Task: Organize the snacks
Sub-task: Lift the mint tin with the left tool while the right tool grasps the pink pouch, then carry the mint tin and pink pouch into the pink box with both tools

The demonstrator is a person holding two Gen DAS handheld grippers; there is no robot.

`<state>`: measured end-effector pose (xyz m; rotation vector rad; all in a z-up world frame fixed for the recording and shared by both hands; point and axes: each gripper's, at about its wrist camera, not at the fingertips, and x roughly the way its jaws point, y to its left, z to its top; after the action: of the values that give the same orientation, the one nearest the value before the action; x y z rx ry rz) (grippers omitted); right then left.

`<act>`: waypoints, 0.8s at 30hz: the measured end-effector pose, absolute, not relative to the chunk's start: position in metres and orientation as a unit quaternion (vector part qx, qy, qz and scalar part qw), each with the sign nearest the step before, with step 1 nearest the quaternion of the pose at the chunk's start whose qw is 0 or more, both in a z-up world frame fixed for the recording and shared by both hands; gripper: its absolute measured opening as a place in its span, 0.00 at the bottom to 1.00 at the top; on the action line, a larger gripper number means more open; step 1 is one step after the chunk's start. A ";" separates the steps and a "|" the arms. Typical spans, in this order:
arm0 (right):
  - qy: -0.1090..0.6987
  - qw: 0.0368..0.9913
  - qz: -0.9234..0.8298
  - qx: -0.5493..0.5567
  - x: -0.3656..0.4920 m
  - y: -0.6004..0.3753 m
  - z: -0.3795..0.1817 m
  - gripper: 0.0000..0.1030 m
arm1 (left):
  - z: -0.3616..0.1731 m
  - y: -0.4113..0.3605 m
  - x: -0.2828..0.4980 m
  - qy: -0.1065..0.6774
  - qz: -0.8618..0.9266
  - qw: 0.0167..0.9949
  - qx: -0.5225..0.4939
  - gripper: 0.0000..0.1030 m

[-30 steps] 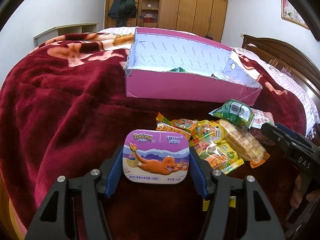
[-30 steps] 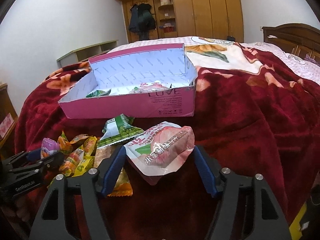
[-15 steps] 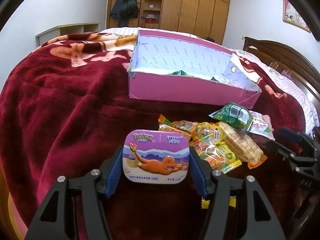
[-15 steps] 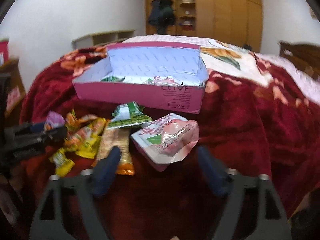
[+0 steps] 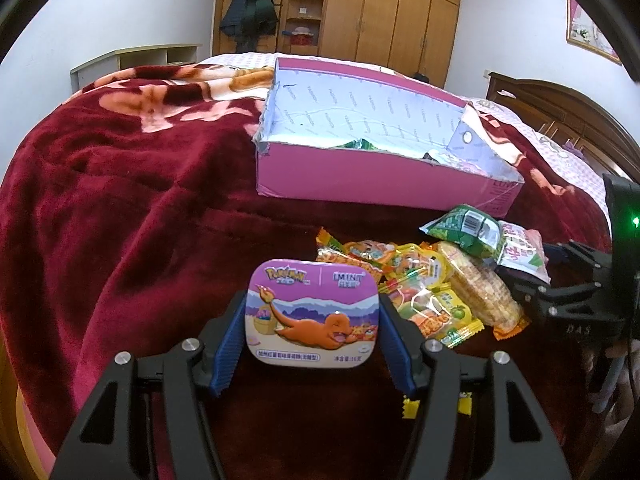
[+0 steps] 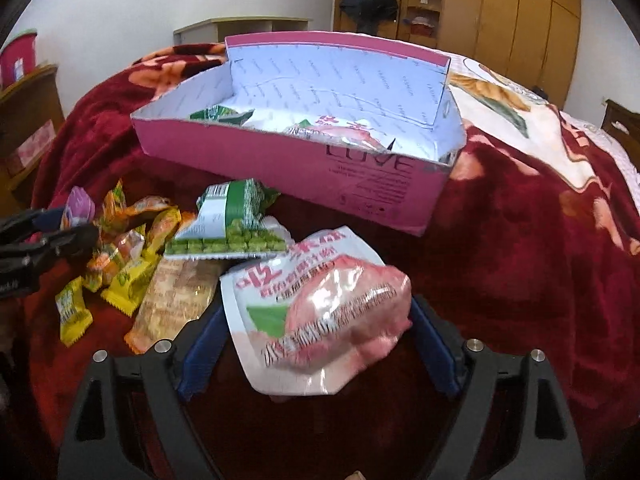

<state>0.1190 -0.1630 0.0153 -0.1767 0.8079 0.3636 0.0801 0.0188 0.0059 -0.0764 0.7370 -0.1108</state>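
Jaws, left gripper (image 5: 312,334): closed on the purple candy tin (image 5: 313,314), one blue pad flat against each short side, the printed lid facing the camera. Left wrist view: the tin's long axis runs straight across from pad to pad. The pink box (image 5: 384,178) stands ahead and to the right on the red blanket (image 5: 120,200), its open top towards the camera. The loose snack pile (image 5: 424,284) lies between tin and box, just right of the tin; the right gripper (image 5: 536,276) enters at the right margin, close to the green packet (image 5: 464,230).

Jaws, right gripper (image 6: 316,336): closing, with the pink pouch (image 6: 320,304) between them. Right wrist view: the blue pads stand beside the pouch's edges, and no firm squeeze can be confirmed — the pouch is blurred. It lies tilted, its long axis running from lower left to upper right, not square across the pads. The box stands directly ahead, beyond the green packet (image 6: 228,224), with snacks already inside. The left gripper (image 6: 44,236) shows at the left margin beside the yellow wrappers (image 6: 120,264).

Governing relation: the box lies forward of both grippers — the right hand appears nearer to it, though its grip is not yet secure.
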 end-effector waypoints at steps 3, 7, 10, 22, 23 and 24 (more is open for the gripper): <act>0.381 0.905 0.172 -0.075 0.114 -0.167 0.018 0.80 | 0.008 0.019 0.080 0.358 -0.055 0.931 -0.038 0.63; 0.360 0.916 0.157 -0.083 0.104 -0.165 0.025 0.79 | 0.010 0.019 0.079 0.356 -0.055 0.932 -0.039 0.63; 0.345 0.923 0.149 -0.083 0.095 -0.163 0.032 0.79 | 0.013 0.018 0.077 0.354 -0.057 0.933 -0.039 0.63; 0.311 0.943 0.120 -0.023 0.065 -0.181 0.055 0.79 | 0.028 0.012 0.083 0.340 -0.062 0.938 -0.032 0.63; 0.308 0.944 0.119 -0.023 0.064 -0.181 0.057 0.79 | 0.031 0.012 0.085 0.338 -0.063 0.939 -0.032 0.63; 0.305 0.945 0.119 -0.023 0.064 -0.180 0.059 0.79 | 0.033 0.011 0.086 0.336 -0.063 0.939 -0.031 0.63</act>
<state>0.0636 -0.1805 0.0589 -0.0459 0.6216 0.2431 0.0861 0.0112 0.0326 -0.0642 0.6851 -0.1291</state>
